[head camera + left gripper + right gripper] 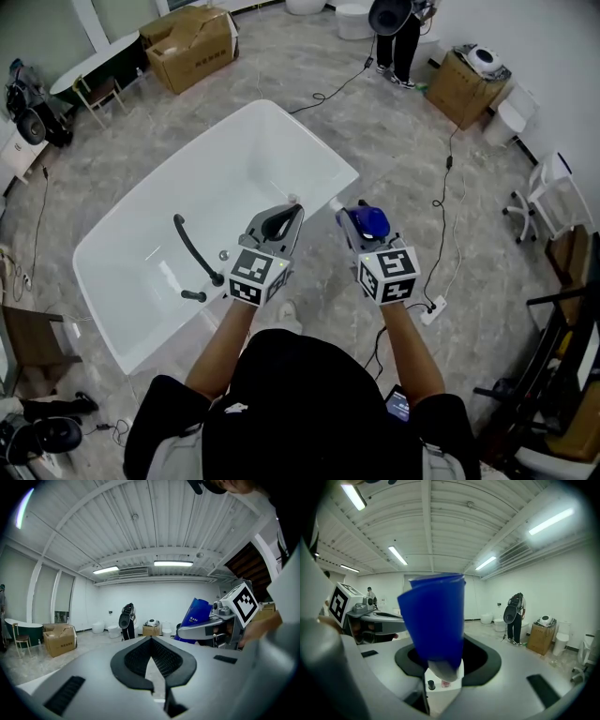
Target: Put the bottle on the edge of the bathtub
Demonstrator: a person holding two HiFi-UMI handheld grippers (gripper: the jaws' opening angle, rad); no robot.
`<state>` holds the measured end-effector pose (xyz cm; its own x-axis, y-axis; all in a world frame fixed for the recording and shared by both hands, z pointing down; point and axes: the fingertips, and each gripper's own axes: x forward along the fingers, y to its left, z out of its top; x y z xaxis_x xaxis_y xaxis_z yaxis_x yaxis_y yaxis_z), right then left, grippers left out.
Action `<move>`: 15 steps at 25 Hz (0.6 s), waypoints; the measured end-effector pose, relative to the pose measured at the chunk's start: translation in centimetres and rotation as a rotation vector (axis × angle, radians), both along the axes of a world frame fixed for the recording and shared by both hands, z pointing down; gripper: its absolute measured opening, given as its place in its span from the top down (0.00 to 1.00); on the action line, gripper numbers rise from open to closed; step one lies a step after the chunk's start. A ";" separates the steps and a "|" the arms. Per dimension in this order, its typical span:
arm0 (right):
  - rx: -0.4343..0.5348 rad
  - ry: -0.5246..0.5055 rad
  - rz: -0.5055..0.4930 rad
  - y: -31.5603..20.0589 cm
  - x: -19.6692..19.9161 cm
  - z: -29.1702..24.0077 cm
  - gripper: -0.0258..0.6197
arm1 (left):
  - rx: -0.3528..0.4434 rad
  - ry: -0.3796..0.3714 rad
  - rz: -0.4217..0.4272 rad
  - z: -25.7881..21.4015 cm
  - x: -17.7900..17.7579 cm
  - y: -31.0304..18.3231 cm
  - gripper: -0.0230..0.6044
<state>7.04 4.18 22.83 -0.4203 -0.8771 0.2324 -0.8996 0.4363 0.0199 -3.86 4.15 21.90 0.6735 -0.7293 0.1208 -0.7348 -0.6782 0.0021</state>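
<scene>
A blue bottle [371, 222] with a white cap is clamped in my right gripper [361, 217], just off the near right corner of the white bathtub [323, 159]. In the right gripper view the bottle [436, 620] stands between the jaws of that gripper [445, 656], cap end towards the camera. My left gripper [293, 208] hovers over the tub's near rim, its jaws together with nothing in them; in its own view the left gripper's [151, 640] tips meet. The bottle [197, 615] also shows there at the right.
A black faucet [192, 248] arches over the tub's near side. Cables [441, 225] and a power strip [433, 309] lie on the floor at the right. Cardboard boxes [190, 45] and a standing person [398, 37] are at the back, white chairs [553, 197] far right.
</scene>
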 end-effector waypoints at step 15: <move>-0.060 -0.004 0.059 -11.4 -2.9 3.3 0.71 | -0.041 -0.023 0.080 2.5 -2.6 -11.4 0.95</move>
